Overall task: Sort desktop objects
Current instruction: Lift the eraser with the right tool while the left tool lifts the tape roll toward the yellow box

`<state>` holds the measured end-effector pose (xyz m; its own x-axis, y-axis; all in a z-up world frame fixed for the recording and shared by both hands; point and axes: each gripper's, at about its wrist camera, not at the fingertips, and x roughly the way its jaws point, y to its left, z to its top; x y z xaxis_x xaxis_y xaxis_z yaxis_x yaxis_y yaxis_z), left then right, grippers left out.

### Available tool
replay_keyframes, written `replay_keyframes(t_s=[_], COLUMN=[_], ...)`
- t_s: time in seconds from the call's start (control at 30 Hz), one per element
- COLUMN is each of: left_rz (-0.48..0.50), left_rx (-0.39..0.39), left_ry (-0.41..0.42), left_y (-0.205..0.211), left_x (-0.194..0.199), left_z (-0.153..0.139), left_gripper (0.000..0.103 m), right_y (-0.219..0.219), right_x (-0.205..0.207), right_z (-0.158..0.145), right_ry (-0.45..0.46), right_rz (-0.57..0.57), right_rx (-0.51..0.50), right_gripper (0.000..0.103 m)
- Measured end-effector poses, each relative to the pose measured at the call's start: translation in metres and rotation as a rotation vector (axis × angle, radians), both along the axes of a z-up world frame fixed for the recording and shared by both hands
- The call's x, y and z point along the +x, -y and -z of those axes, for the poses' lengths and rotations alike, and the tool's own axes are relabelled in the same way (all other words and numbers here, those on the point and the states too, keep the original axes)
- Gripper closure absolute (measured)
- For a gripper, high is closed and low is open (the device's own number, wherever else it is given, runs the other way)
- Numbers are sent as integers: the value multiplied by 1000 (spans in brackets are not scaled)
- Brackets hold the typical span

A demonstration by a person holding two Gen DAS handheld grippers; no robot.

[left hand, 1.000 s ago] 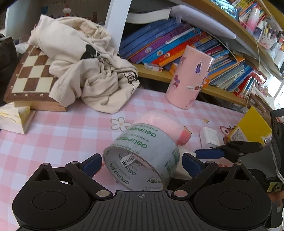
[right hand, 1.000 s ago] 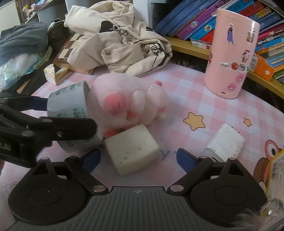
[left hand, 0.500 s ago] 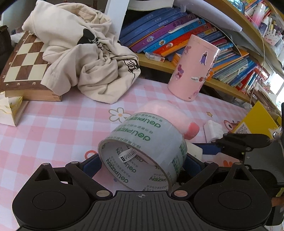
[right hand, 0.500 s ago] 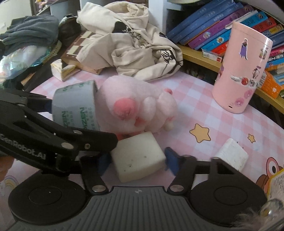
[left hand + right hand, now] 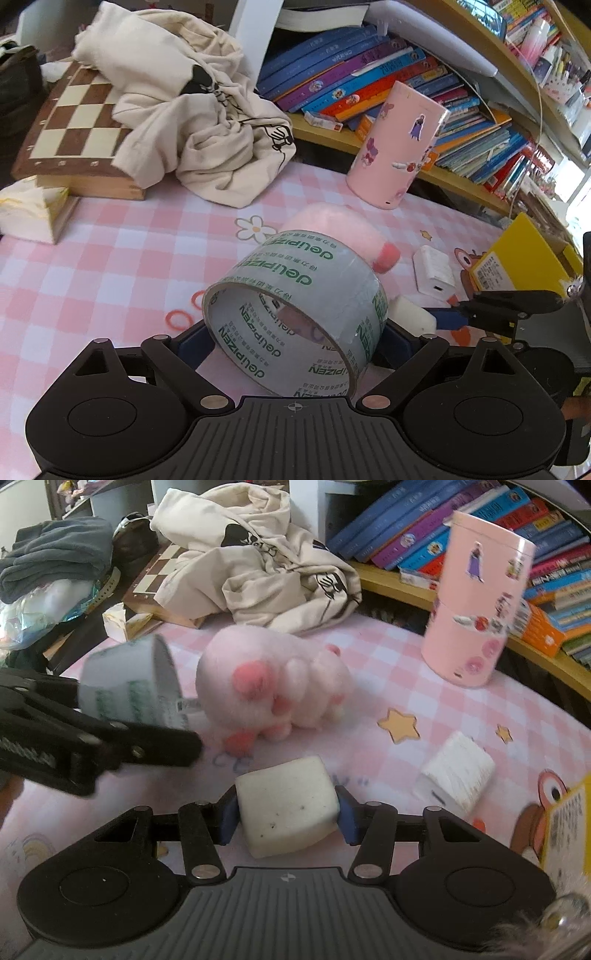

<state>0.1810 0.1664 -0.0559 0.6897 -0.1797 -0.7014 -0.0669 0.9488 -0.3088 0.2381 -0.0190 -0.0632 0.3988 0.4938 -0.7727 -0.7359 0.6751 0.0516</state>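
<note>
Gripping step under way on two items. Left gripper [image 5: 293, 338] clamping the roll of packing tape [image 5: 295, 310], lifted off the pink checked tablecloth [image 5: 110, 258]. Right gripper [image 5: 286, 814] closing on the white eraser block [image 5: 286, 806], pads touching both sides, beside the pink plush toy [image 5: 273, 686]. Next, likely: firming the squeeze, then lifting straight, avoiding the white charger [image 5: 456, 771].

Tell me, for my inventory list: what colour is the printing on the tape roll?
Green, on grey tape; clearest in the left wrist view.
</note>
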Motion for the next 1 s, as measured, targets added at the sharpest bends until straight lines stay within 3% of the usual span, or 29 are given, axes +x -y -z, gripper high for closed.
replay_keyframes(t_s=[0.5,1.0], left_rz=[9,48], left_rx=[-16,-95], left_ry=[17,9], left_y=[8,22], left_x=[-60,-103], left_z=[-23,-32], left_gripper=[9,9], right_y=[26,61], right_x=[-51,-92], right_z=[-19,-28], right_ry=[-16,-59], right_rz=[1,67], right_rx=[-25,-47], right_gripper=[53,53])
